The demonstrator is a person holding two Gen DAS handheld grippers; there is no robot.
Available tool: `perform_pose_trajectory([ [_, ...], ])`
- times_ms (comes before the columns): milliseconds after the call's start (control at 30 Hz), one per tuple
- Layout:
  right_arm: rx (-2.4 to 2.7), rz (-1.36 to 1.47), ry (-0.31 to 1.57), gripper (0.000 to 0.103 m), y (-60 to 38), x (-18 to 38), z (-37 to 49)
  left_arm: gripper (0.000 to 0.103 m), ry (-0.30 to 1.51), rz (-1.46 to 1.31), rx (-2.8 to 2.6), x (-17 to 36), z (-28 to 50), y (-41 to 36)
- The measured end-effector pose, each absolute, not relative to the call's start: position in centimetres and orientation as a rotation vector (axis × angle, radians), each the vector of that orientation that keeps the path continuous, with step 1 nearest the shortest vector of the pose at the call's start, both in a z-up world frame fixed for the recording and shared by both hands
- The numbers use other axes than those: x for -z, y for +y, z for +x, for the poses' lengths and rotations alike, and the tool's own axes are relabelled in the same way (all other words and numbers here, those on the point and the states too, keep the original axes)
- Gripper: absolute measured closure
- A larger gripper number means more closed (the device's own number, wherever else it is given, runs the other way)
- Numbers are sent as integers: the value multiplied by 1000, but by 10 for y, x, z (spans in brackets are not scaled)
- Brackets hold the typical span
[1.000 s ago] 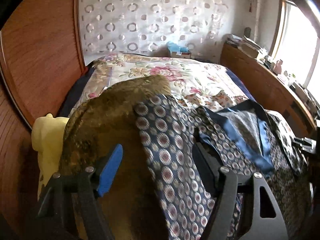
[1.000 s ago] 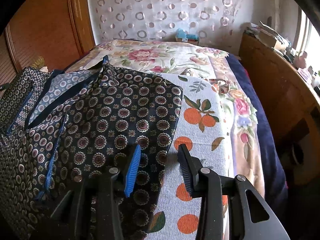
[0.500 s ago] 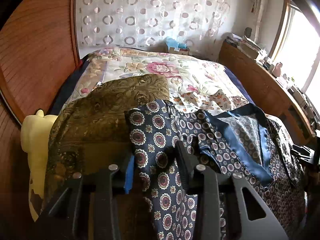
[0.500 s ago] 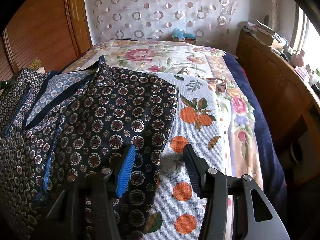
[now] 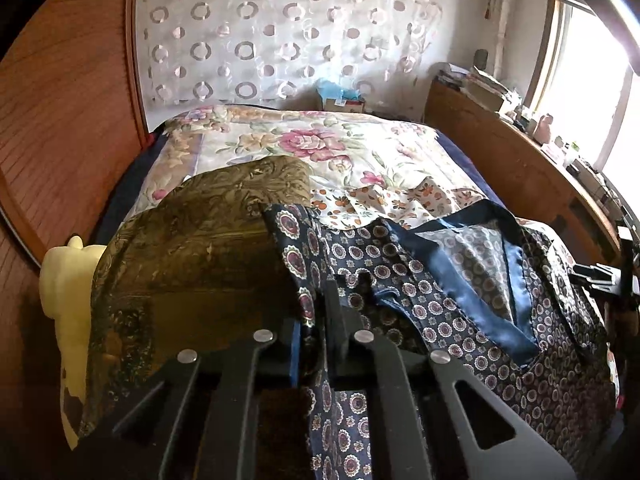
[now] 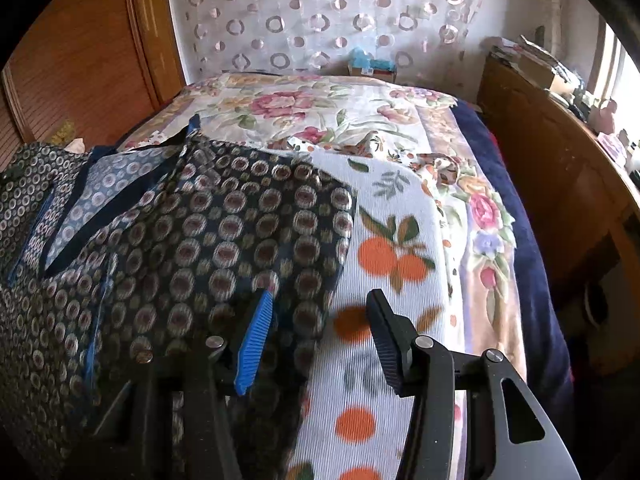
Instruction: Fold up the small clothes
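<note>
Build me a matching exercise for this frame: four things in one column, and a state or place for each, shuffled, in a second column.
Things:
1. left gripper
2. right gripper
3. tissue box
4. olive-gold cloth

States or places:
A. against the circle-patterned curtain, beyond the bed
B. open above the navy patterned garment edge
C. shut on navy fabric
D. lies left of the navy garment

Pairs: 1-C, 2-B, 3-A, 4-D

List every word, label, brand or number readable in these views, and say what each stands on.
None can be read.
Small box at the head of the bed: a label shows, too small and blurred to read.
Clutter on the wooden ledge by the window: any print is too blurred to read.
</note>
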State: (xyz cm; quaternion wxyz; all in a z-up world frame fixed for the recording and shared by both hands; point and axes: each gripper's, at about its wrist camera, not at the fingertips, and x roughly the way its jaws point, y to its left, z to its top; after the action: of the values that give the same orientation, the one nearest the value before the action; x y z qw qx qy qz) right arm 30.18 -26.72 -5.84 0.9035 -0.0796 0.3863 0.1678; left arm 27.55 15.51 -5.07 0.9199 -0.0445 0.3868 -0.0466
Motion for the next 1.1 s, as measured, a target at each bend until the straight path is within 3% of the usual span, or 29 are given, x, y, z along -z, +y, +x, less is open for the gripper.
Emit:
perform_pose_trajectory([
  [333, -375, -185, 809, 62, -255, 56, 336, 93, 794, -83, 83, 49, 273, 155],
  [433, -399, -189, 806, 75, -252, 58, 335, 93, 794, -73, 81, 49, 273, 154],
  [500, -424, -191, 809, 94, -249, 58, 332, 93, 796, -51, 66, 50, 273, 152],
  [567, -417, -209, 805, 97, -246, 57, 328, 93, 793, -42, 79, 49, 270, 149],
  [1100, -508, -121, 586, 101, -255, 16, 243, 102, 724, -10, 165, 30, 213, 124],
])
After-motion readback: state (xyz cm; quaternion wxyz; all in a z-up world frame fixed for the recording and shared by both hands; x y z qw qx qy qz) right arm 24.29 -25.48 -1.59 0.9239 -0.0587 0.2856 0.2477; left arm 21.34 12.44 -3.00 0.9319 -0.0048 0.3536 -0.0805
